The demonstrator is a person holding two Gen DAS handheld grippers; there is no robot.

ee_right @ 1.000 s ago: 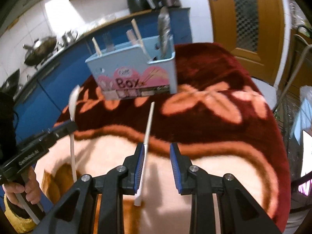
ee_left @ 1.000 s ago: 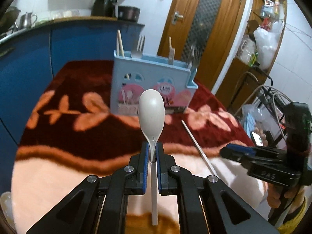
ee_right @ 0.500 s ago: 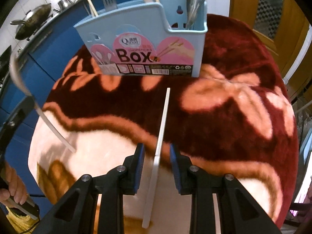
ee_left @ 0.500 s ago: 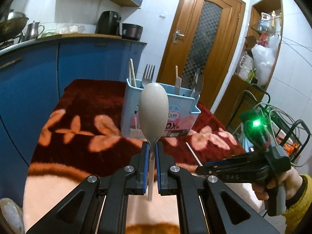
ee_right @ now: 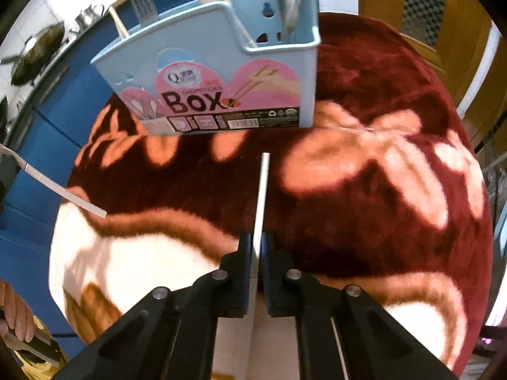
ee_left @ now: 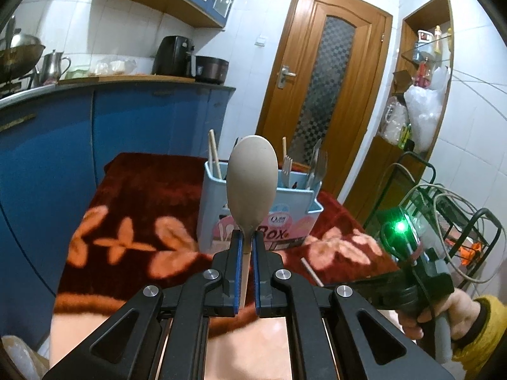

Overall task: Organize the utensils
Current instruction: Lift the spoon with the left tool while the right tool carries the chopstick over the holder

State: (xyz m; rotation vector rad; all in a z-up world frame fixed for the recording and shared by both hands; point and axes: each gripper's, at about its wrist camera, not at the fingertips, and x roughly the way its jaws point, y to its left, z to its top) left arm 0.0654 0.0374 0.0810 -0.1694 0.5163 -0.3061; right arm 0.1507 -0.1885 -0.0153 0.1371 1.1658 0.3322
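The left gripper (ee_left: pixel 247 247) pinches a white spoon (ee_left: pixel 252 181) by its neck, bowl up, in front of the blue utensil box (ee_right: pixel 221 72). The right gripper (ee_right: pixel 257 247) has just closed its jaws on a white chopstick (ee_right: pixel 262 190) lying on the blanket-covered bench (ee_right: pixel 380 205), pointing to 12 o'clock at the box. Gripped near one end, the thin stick may pivot or slip on lifting; the spoon's long handle could catch the box rim.

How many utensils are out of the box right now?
2. A spoon clamped in the left gripper; a white stick clamped in the right gripper, lying on the tablecloth. None seen elsewhere.
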